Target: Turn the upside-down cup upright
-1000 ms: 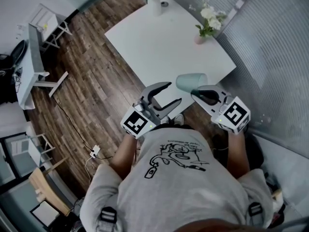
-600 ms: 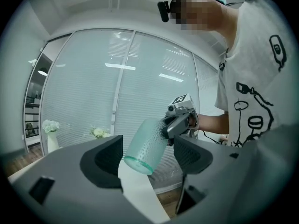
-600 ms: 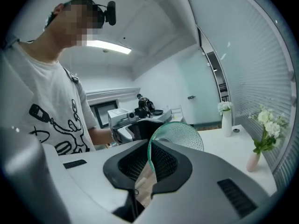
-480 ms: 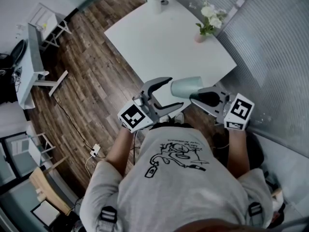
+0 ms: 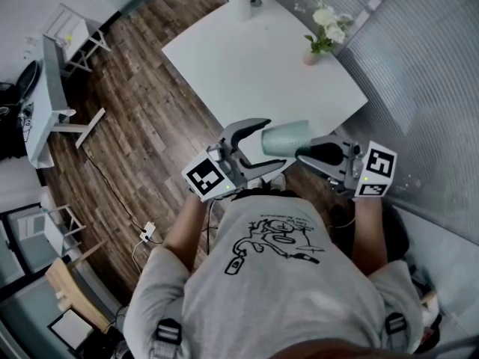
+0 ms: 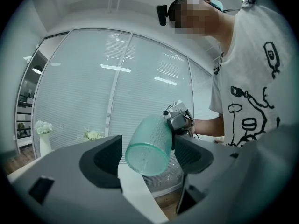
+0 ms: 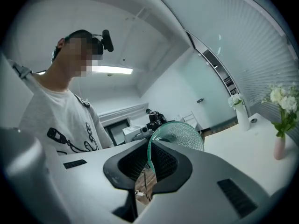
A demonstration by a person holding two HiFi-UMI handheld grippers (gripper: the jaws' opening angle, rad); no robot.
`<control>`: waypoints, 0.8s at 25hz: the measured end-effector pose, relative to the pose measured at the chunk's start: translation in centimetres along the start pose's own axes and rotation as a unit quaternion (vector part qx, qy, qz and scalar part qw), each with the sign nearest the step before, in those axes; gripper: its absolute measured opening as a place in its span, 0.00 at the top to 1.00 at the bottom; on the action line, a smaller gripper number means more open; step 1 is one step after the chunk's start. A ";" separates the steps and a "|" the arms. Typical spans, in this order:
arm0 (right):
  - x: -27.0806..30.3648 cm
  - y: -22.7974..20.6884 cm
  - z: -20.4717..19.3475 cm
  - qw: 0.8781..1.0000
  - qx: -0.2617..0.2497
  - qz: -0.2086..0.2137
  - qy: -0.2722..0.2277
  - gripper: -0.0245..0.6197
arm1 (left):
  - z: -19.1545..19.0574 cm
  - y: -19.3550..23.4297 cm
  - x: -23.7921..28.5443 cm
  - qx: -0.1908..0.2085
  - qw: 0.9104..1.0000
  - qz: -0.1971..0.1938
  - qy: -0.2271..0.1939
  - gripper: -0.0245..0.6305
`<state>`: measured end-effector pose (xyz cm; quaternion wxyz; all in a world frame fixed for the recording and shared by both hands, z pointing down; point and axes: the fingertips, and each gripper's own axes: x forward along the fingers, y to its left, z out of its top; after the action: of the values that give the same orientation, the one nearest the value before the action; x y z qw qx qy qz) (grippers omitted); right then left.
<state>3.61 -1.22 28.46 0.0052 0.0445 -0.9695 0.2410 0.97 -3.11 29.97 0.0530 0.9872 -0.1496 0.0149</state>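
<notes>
From the head view, the cup (image 5: 288, 137) is see-through green plastic with little bumps. It lies on its side in the air, over the near edge of the flat white table (image 5: 247, 66). The right gripper (image 5: 305, 149) pinches its rim from the right. The left gripper (image 5: 269, 146) reaches in from the left, with its curved grey jaws spread wide around the cup's closed end. A white vase (image 5: 239, 6) and a pink vase (image 5: 310, 58) stand at the far edges, so the smooth table top between is open. Brown wood floor (image 5: 142, 103) lies to the left.

In the left gripper view, the jaws have just been opening. The cup's round bottom (image 6: 148, 155) sits between the dark pads, and they do not squeeze it.

In the right gripper view, the jaws are clamped tight on the cup's thin wall (image 7: 180, 134) at the rim.
</notes>
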 end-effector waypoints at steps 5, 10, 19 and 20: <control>-0.2 0.2 0.6 0.998 0.037 0.031 -0.036 0.89 | 0.8 -0.3 -0.2 0.008 1.000 -0.010 -0.013 0.44; -0.5 0.3 0.7 0.996 0.056 0.044 -0.053 0.89 | 1.1 -0.4 -0.2 0.017 1.000 -0.016 -0.021 0.47; -1.0 0.3 0.6 0.992 0.079 0.063 -0.079 0.89 | 1.2 -0.8 -0.2 0.013 0.999 -0.032 -0.024 0.51; -1.0 0.3 0.7 0.991 0.080 0.064 -0.082 0.89 | 1.3 -0.9 -0.2 0.011 0.999 -0.034 -0.026 0.51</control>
<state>4.62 -1.19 27.68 -0.0932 0.0023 -0.9450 0.3134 1.07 -2.39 28.57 0.0387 0.9923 -0.1173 -0.0109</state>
